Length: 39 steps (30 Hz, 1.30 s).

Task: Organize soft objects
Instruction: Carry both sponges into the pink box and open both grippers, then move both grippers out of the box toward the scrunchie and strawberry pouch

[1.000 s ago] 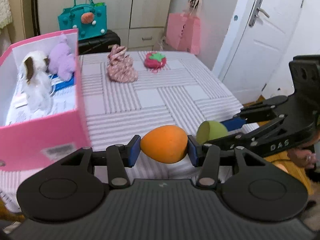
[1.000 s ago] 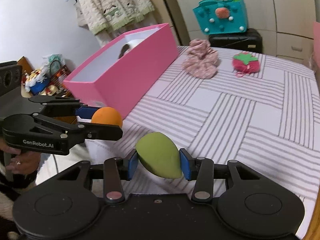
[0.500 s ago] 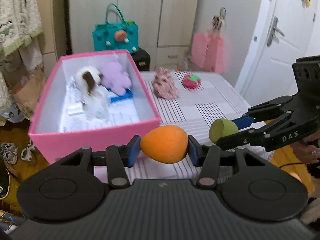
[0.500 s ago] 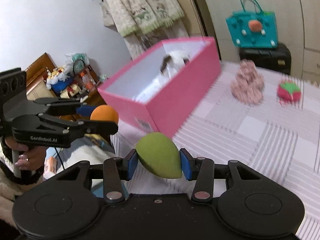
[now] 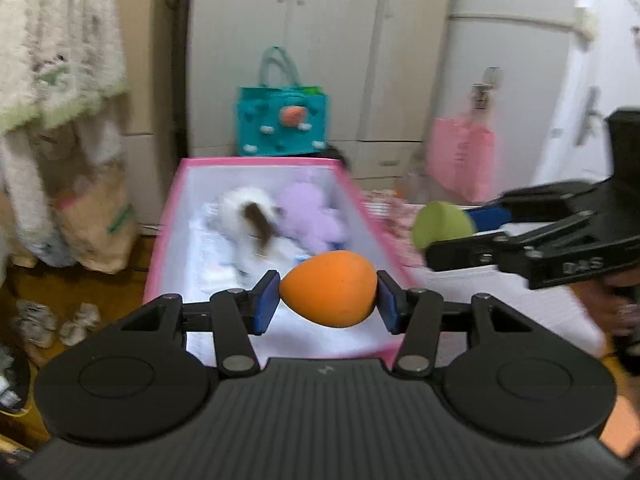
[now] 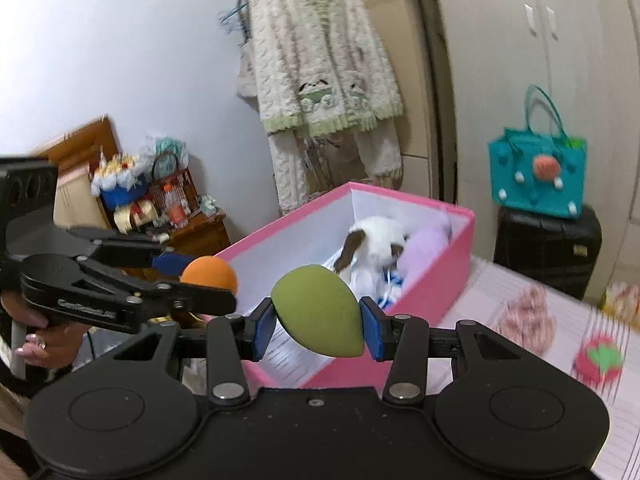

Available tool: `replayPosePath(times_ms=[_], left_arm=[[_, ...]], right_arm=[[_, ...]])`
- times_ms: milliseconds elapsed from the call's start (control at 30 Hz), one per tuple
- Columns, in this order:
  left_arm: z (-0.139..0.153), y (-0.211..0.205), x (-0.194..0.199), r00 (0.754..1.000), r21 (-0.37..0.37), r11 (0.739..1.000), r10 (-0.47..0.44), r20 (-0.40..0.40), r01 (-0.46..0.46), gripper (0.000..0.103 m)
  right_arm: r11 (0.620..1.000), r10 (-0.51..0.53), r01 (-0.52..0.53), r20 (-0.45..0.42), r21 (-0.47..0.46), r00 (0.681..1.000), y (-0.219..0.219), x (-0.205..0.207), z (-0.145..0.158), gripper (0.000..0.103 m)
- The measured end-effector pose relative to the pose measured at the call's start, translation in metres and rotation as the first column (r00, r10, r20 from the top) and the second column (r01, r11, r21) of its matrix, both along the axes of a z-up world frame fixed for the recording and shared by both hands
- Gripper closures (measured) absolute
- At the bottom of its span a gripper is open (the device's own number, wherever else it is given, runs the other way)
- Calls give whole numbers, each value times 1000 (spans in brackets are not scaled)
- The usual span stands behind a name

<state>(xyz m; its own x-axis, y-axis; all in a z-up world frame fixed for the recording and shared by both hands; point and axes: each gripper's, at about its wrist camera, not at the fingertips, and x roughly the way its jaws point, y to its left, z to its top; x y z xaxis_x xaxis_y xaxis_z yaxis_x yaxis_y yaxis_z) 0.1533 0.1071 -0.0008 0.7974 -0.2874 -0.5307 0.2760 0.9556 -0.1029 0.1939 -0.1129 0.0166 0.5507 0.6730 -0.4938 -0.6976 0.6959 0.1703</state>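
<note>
We see left tool (image 5: pixel 328 301) clamping orange egg sponge (image 5: pixel 329 288), right tool (image 6: pixel 318 322) clamping green egg sponge (image 6: pixel 318 310), both above pink box (image 6: pixel 432 280) near end.

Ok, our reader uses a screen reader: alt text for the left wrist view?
A hand-held gripper holds an orange egg over a pink box containing two plush toys. At right, another gripper holds a green egg.

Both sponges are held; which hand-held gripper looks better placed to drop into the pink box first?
Left, probably: its orange sponge sits over the pink box opening, while the right's green sponge appears nearer the corner.
</note>
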Motion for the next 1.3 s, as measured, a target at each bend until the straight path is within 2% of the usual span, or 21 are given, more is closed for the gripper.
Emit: replayPosePath(times_ms=[100, 233, 367, 500, 633, 733, 900, 1100, 1200, 1300], left_arm=[[-12, 5, 29, 999, 24, 999, 37, -32, -36, 53], [-20, 14, 63, 995, 4, 999, 43, -88, -43, 53], [-27, 24, 86, 989, 4, 998, 55, -135, -55, 53], [-33, 27, 95, 985, 21, 999, 50, -165, -48, 53], [-32, 30, 97, 981, 37, 992, 123, -147, -119, 47], [-28, 27, 89, 986, 62, 990, 131, -100, -125, 39], [-21, 30, 74, 990, 27, 994, 106, -97, -104, 38], [-5, 28, 49, 994, 15, 998, 55, -94, -54, 38], [5, 23, 36, 995, 27, 1000, 18, -93, -16, 38], [17, 16, 19, 996, 38, 999, -31, -89, 35, 36]], right_arm=[[995, 24, -19, 42, -102, 999, 23, 23, 1, 52], [983, 20, -25, -26, -183, 999, 44, 61, -9, 52], [968, 24, -37, -55, -249, 998, 63, 85, -26, 52], [955, 42, -51, -38, -291, 998, 79, 93, -35, 50], [945, 37, -39, -13, -326, 999, 93, 99, -38, 47], [952, -1, -5, -19, -306, 1000, 89, 104, -38, 36], [982, -47, 32, -79, -184, 996, 64, 97, -29, 35], [997, -34, 24, -139, -75, 990, 31, 68, -16, 31], [997, -46, 36, -169, -64, 985, 19, 52, -8, 31], [997, -44, 36, -142, -62, 989, 5, 31, 3, 30]])
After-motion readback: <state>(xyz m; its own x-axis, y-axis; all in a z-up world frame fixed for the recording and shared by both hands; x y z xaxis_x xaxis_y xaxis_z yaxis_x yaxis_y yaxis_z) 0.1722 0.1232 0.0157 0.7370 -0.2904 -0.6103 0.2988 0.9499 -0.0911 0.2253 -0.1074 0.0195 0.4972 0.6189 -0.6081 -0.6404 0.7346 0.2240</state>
